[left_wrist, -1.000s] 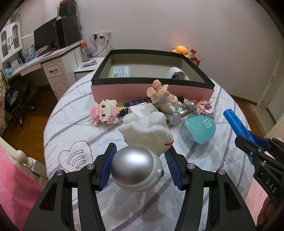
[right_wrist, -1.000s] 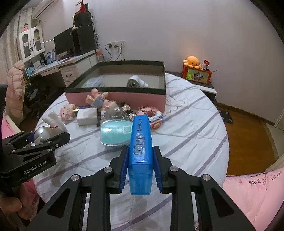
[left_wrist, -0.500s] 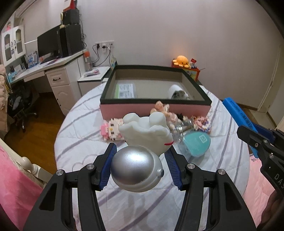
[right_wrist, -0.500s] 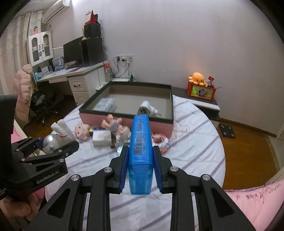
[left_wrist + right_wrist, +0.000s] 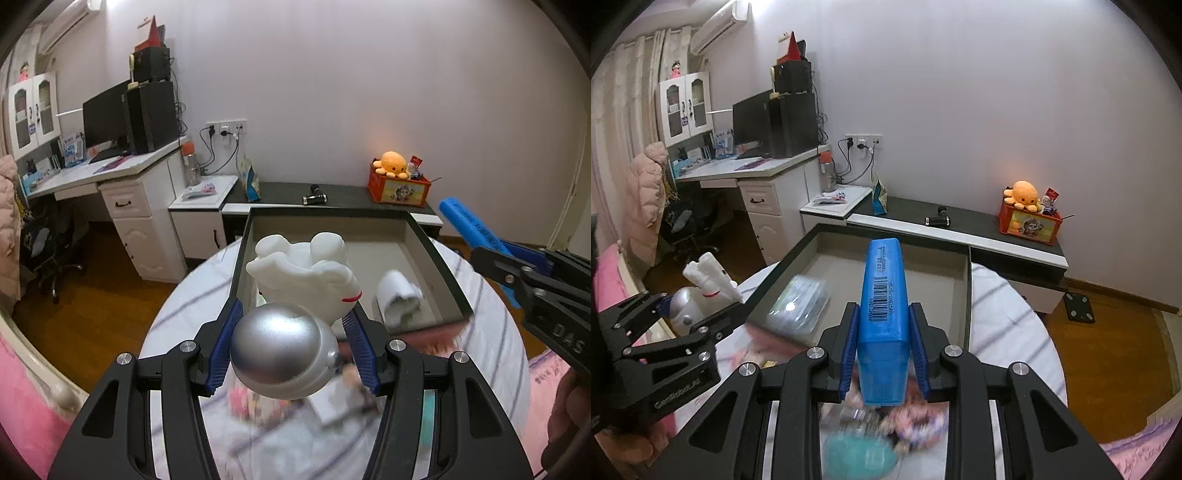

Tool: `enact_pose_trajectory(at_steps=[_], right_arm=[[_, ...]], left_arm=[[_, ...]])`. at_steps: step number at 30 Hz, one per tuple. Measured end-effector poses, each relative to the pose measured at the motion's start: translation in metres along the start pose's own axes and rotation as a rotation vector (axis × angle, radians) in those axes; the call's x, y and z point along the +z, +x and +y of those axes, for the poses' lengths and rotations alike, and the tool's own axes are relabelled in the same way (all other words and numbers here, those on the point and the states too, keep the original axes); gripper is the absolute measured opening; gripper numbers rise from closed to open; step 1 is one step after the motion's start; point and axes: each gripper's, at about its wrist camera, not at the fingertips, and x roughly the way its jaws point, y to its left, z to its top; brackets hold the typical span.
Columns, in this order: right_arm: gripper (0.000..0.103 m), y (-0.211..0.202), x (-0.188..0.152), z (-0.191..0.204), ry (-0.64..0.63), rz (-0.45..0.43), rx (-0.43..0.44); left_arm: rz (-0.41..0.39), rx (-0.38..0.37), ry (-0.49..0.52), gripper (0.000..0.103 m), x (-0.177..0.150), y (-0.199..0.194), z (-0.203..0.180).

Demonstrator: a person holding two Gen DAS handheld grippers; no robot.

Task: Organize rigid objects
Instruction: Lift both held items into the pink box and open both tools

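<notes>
My left gripper [image 5: 291,325] is shut on a silver and white rabbit figure [image 5: 284,350], held above the near wall of the open storage box [image 5: 443,273]. It also shows in the right wrist view [image 5: 698,291]. My right gripper [image 5: 884,332] is shut on a long blue case [image 5: 884,310] with a barcode, held above the box's near edge [image 5: 967,295]. The case also shows in the left wrist view [image 5: 469,225]. Inside the box lie a white roll [image 5: 399,295] and a clear packet [image 5: 798,306].
Blurred small toys and a teal case [image 5: 857,454] lie on the striped round table [image 5: 1008,325] under the grippers. Behind the box stand a dark low cabinet [image 5: 960,225] with an orange plush [image 5: 1023,194], and a white desk [image 5: 761,173] at the left.
Both grippers rose and moved forward with their objects, from over the toys on the table to over the box's near edge. The box now looks closer and seen from above.
</notes>
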Motion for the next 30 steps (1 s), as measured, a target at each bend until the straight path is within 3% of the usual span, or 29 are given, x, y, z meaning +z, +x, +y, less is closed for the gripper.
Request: enact_pose_trajectory(at_steps=[10, 18, 19, 20, 21, 23, 25, 28, 30], right_arm=[[0.027, 0.103, 0.018, -0.022, 0.016, 0.157, 0.007], [0.030, 0.133, 0.014, -0.033, 0.024, 0.226, -0.025], [0.040, 0.132, 0.014, -0.034, 0.032, 0.225, -0.024], [0.056, 0.131, 0.014, -0.035, 0.038, 0.225, -0.023], [0.060, 0.129, 0.013, -0.035, 0.042, 0.221, -0.021], [0.076, 0.124, 0.013, -0.038, 0.049, 0.213, -0.043], [0.084, 0.117, 0.012, -0.044, 0.074, 0.207, -0.052], [0.086, 0.107, 0.010, -0.044, 0.084, 0.200, -0.056], [0.094, 0.095, 0.008, -0.044, 0.097, 0.185, -0.056]], left_arm=[[0.050, 0.007, 0.025, 0.057, 0.043, 0.087, -0.017], [0.101, 0.012, 0.043, 0.058, 0.047, 0.122, -0.027], [0.098, 0.012, 0.046, 0.061, 0.047, 0.122, -0.028], [0.092, 0.016, 0.051, 0.070, 0.048, 0.121, -0.028], [0.082, 0.026, 0.054, 0.074, 0.048, 0.119, -0.028], [0.055, 0.065, 0.058, 0.089, 0.048, 0.111, -0.027], [0.035, 0.071, 0.047, 0.103, 0.048, 0.102, -0.021], [0.008, 0.071, 0.040, 0.103, 0.048, 0.086, -0.017], [0.003, 0.080, 0.038, 0.103, 0.047, 0.074, -0.016]])
